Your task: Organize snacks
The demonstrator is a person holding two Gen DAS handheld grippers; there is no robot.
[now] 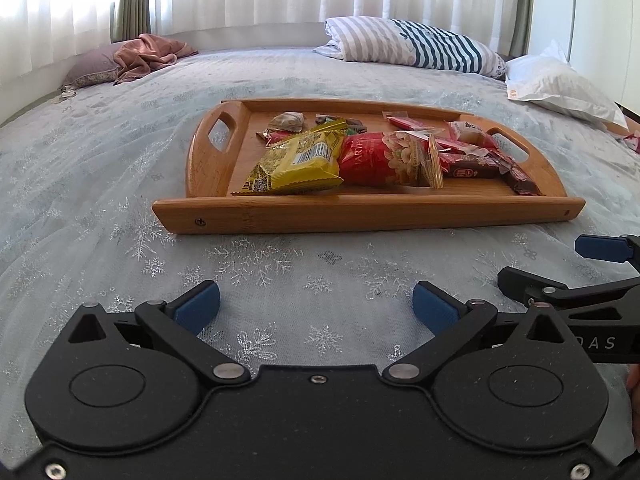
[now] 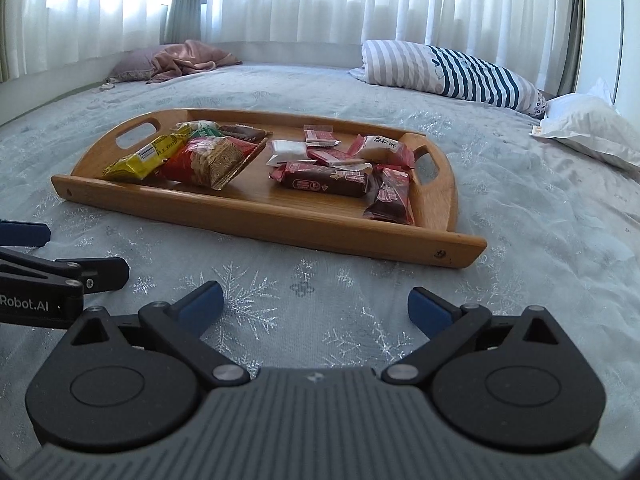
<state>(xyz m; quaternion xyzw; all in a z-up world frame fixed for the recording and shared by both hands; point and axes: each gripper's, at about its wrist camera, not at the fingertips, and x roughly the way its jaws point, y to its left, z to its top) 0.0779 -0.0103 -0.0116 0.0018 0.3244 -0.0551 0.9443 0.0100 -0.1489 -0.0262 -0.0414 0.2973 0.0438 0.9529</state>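
Observation:
A wooden tray (image 1: 360,212) (image 2: 256,216) lies on the bed ahead of both grippers. It holds a yellow snack bag (image 1: 296,166) (image 2: 140,158), a red nut bag (image 1: 380,158) (image 2: 208,160), brown-red chocolate bars (image 1: 480,168) (image 2: 328,180) and several small red and white packets (image 2: 340,148). My left gripper (image 1: 316,306) is open and empty, low over the bedspread in front of the tray. My right gripper (image 2: 316,306) is open and empty, also short of the tray. Each gripper shows at the edge of the other's view, the right one (image 1: 600,264) and the left one (image 2: 60,256).
The bed has a pale snowflake bedspread (image 1: 100,200). At the back lie a striped pillow (image 1: 420,44) (image 2: 448,68), a pink blanket on a mauve pillow (image 1: 140,54) (image 2: 184,58) and a white pillow (image 1: 560,84) (image 2: 588,128). A red wrapper (image 1: 632,140) lies at far right. Curtains hang behind.

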